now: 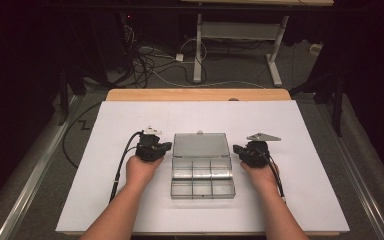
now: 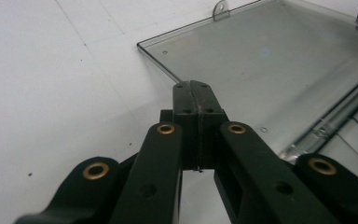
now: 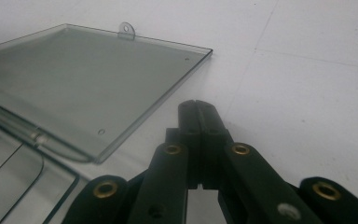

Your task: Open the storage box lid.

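Note:
A clear plastic compartment box (image 1: 202,179) lies open in the middle of the white table, its lid (image 1: 200,145) folded back flat toward the far side. The lid (image 2: 270,60) has a small hanging tab (image 2: 220,8) on its far edge. My left gripper (image 1: 166,146) rests just left of the lid, jaws pressed together with nothing between them (image 2: 196,86). My right gripper (image 1: 237,149) rests just right of the lid (image 3: 74,79), also shut and empty (image 3: 196,105). The compartments look empty.
A white sheet (image 1: 130,200) covers the wooden table (image 1: 195,94). Beyond the far edge stand a desk frame (image 1: 240,45) and loose cables (image 1: 150,65) on the floor. Each gripper's cable trails back along the forearm.

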### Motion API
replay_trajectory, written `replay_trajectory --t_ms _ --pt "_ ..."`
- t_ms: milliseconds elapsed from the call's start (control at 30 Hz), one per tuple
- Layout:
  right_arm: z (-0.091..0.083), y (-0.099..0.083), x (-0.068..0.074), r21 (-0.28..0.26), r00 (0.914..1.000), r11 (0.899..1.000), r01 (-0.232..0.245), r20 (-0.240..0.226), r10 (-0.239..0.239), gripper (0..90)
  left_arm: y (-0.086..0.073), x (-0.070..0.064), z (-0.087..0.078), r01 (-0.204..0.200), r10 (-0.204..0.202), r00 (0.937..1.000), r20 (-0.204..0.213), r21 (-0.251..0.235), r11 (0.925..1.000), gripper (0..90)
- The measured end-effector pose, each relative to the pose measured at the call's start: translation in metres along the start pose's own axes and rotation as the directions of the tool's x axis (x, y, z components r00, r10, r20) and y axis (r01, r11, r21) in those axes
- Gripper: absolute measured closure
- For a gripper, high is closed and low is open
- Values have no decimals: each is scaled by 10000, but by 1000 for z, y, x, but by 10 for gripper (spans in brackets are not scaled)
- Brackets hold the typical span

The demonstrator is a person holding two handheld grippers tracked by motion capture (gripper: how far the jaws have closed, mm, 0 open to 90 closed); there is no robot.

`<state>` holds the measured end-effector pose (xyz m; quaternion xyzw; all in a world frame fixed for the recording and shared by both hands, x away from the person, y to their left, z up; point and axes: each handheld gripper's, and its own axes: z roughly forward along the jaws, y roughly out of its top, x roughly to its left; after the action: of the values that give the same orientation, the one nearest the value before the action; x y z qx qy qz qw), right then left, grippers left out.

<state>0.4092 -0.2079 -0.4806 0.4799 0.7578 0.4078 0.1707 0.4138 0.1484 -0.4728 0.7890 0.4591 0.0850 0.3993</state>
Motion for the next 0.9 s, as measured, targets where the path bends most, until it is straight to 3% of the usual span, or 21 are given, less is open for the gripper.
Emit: replay_trajectory --t_ms 200,467,867,900 --pt "-21 -8 3 -395 9998 9991 175 -48 -177 900 -12 -8 -17 -236 243 9995 179 -416 9989 876" --pt "-49 -28 13 -644 9986 9971 412 -297 -431 900 -44 -21 -40 -794 825 9958 393 -760 9939 876" --pt "-86 -59 21 -828 9973 9944 655 -276 -680 900 -87 -26 -74 -973 1046 9932 511 -1284 9869 872" --pt "-90 -64 22 -828 9973 9945 645 -306 -673 900 -89 -26 -76 -1016 1092 9926 535 -1287 9865 832"
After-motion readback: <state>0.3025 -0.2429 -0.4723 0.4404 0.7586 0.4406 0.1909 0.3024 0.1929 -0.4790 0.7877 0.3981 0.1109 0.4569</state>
